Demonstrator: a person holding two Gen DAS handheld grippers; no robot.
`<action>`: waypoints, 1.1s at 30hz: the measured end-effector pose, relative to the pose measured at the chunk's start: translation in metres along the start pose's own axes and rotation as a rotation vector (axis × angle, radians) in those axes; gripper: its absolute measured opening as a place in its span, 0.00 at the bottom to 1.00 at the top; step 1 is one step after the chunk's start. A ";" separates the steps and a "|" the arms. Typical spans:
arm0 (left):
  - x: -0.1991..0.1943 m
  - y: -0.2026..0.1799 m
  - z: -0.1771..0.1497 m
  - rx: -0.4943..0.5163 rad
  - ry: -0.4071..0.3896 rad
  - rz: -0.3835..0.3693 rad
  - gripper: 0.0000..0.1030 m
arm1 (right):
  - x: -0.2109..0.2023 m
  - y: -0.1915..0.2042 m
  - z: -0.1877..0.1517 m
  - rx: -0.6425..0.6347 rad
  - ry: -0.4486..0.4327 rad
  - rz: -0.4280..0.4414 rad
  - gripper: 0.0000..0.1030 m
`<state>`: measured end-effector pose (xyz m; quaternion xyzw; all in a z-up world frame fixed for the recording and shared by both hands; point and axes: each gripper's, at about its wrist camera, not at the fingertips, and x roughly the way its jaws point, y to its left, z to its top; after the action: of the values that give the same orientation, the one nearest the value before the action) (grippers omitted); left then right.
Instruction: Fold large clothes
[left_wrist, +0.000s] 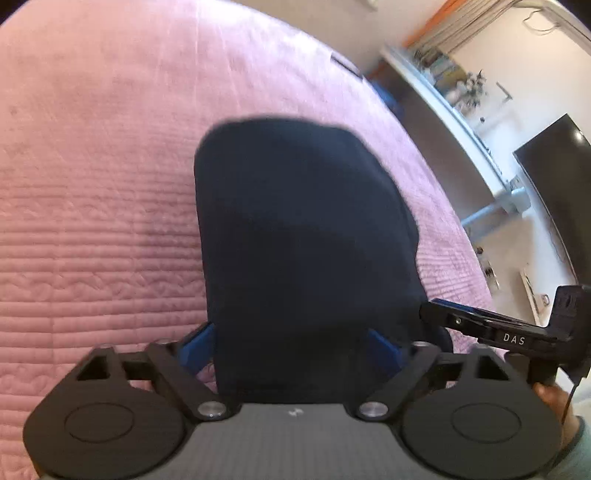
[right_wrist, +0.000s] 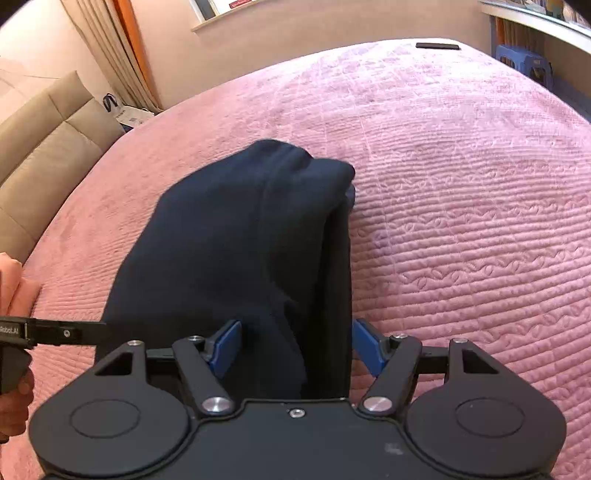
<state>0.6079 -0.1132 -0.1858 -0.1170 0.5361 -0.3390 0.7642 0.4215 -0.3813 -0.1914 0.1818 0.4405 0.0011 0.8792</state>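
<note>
Pink quilt (right_wrist: 461, 206) spread ahead of the fingers. Beige sofa (right_wrist: 40, 147) and curtains (right_wrist: 110, 51) off left. White shelf (left_wrist: 454, 99), dark screen (left_wrist: 554, 184) right.

One dark navy garment (left_wrist: 306, 236) is seen, bunched and folded over itself. Two tools are counted: the left tool (left_wrist: 295, 341) and the right tool (right_wrist: 295, 347), each fitted with two blue fingers (right_wrist: 225, 347). One pink quilted bedspread (right_wrist: 461, 206) is shown beneath. One flat black object (right_wrist: 437, 46) is found near the far edge of the bed. One blue plastic stool (right_wrist: 524, 62) is seen beyond it. One dark screen (left_wrist: 557, 177) and one white shelf (left_wrist: 454, 110) are visible. One beige padded headboard (right_wrist: 40, 155) is counted.
</note>
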 end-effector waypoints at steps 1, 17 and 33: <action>0.005 0.004 0.002 -0.003 0.007 -0.001 0.88 | 0.004 -0.004 -0.001 0.010 0.006 0.003 0.77; 0.062 0.058 -0.003 -0.190 0.057 -0.298 0.94 | 0.048 -0.053 -0.003 0.072 0.086 0.267 0.96; -0.006 0.011 -0.023 0.031 -0.171 -0.257 0.54 | -0.025 0.027 -0.001 -0.162 -0.105 0.295 0.39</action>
<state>0.5907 -0.0973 -0.1963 -0.2010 0.4446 -0.4311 0.7590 0.4091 -0.3600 -0.1641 0.1728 0.3609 0.1560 0.9031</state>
